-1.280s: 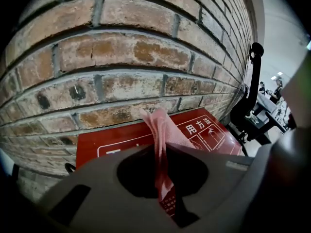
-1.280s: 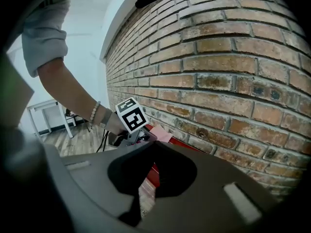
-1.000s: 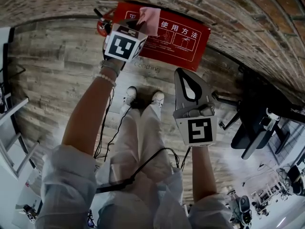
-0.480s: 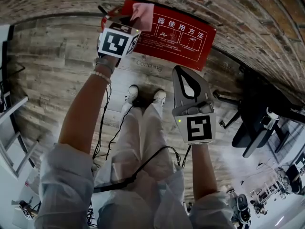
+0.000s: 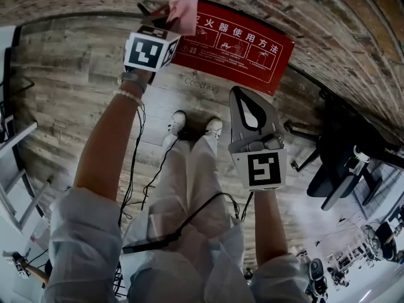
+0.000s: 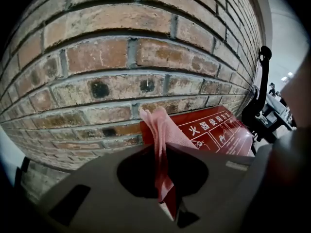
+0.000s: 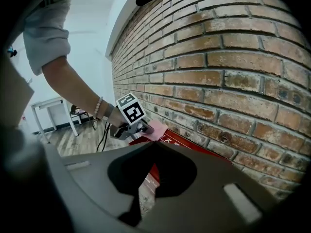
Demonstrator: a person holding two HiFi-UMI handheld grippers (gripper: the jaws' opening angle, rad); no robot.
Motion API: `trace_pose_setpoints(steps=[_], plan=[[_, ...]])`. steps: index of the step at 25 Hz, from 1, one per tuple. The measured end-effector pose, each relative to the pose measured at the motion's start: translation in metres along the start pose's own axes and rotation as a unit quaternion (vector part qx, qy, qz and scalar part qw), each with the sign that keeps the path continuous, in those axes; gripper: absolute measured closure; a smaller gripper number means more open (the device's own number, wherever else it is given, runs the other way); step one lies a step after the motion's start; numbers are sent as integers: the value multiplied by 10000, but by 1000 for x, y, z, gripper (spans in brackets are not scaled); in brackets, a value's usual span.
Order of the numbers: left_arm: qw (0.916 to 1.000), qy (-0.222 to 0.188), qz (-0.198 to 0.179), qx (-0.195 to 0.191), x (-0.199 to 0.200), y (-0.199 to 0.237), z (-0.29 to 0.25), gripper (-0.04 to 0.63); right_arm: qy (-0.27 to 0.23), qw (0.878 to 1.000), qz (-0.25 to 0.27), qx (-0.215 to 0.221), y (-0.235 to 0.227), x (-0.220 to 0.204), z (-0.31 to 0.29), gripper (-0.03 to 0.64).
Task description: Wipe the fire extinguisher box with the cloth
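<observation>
A person stands facing a brick wall (image 5: 303,5), seen from above, shoes on a wood floor (image 5: 76,74). The red box (image 5: 243,46) sits at the foot of the wall, its printed face toward the camera.

The left gripper (image 5: 169,16) is stretched out to the box's left end. Its jaws are clamped on a pink cloth (image 5: 184,12). A loose fold sticks out past the jaw tips, probably so that soft fabric rather than hard plastic meets the box. The cloth overlaps the box's left corner, but the views do not show whether it is touching.

The right gripper (image 5: 244,100) is held back near the person's body, above the legs and well apart from the box. Its jaws are together with nothing between them. One cloth needs only one gripper, so this one is likely just kept out of the way.

White Chinese characters on the box read "火器使用方法", with the start of the line hidden behind the cloth, and small instruction diagrams sit below. A faint word on the floor beside the box appears to read "Coaching". Each gripper carries a cube with black-and-white square markers.
</observation>
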State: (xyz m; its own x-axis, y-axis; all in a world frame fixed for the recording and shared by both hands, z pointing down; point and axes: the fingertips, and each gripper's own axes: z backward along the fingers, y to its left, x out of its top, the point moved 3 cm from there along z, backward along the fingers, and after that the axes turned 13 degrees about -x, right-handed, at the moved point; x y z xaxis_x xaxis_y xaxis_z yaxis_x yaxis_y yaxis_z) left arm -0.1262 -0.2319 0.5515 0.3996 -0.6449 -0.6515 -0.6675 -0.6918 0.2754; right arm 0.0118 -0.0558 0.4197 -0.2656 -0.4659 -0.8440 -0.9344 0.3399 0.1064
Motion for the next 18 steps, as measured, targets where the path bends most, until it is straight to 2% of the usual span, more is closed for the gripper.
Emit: trace_pose_setpoints(steps=[7, 14, 18], plan=[[9997, -123, 161, 128, -6, 14, 9, 581, -6, 10000, 45, 50, 3, 2, -1, 609], [9998, -116, 33, 130, -5, 13, 12, 581, 33, 10000, 74, 34, 5, 1, 1, 609], [9994, -295, 138, 104, -3, 8, 21, 582, 27, 10000, 78, 28, 6, 4, 3, 609]])
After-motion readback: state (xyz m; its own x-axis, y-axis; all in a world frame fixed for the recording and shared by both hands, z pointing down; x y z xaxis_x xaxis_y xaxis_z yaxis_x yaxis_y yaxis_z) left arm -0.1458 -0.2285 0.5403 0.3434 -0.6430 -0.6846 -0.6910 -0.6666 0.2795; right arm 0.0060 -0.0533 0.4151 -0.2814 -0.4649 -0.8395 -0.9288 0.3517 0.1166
